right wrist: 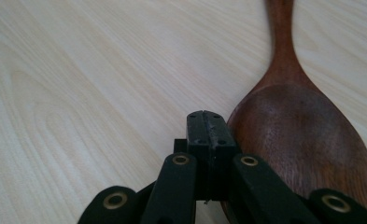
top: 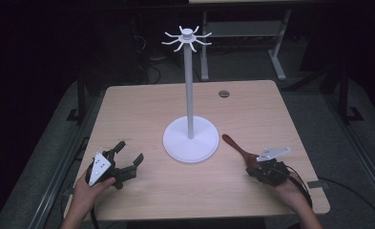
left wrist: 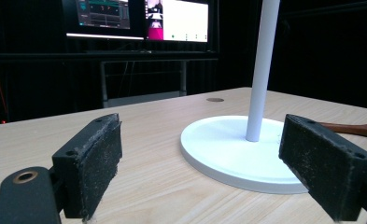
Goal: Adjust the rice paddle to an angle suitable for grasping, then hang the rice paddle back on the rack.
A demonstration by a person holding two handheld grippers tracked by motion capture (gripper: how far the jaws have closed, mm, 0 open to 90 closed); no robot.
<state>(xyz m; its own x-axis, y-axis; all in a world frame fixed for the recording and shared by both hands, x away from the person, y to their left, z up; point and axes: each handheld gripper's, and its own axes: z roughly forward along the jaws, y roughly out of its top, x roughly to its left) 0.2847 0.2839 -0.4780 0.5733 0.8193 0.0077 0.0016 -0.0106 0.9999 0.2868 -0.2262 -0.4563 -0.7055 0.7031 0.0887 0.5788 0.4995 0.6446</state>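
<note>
A white stand [top: 191, 139] with a round base, a tall pole and a ring of hooks at its top rises from the middle of the table. A dark wooden spoon [top: 236, 145] lies flat to the right of the base, bowl towards me. In the right gripper view the spoon [right wrist: 302, 135] lies just right of my right gripper [right wrist: 207, 126], whose jaws are pressed together beside the bowl's edge with nothing seen between them. My left gripper [top: 129, 152] rests at the front left, jaws wide apart and empty. It points at the stand's base [left wrist: 228, 144], with the spoon [left wrist: 354, 128] beyond.
The light wooden table [top: 142, 109] has a round cable hole [top: 223, 93] near its far edge. Behind it stand a desk frame [top: 242, 28] and lit monitors [left wrist: 139, 18]. Cables trail from both grippers over the front edge.
</note>
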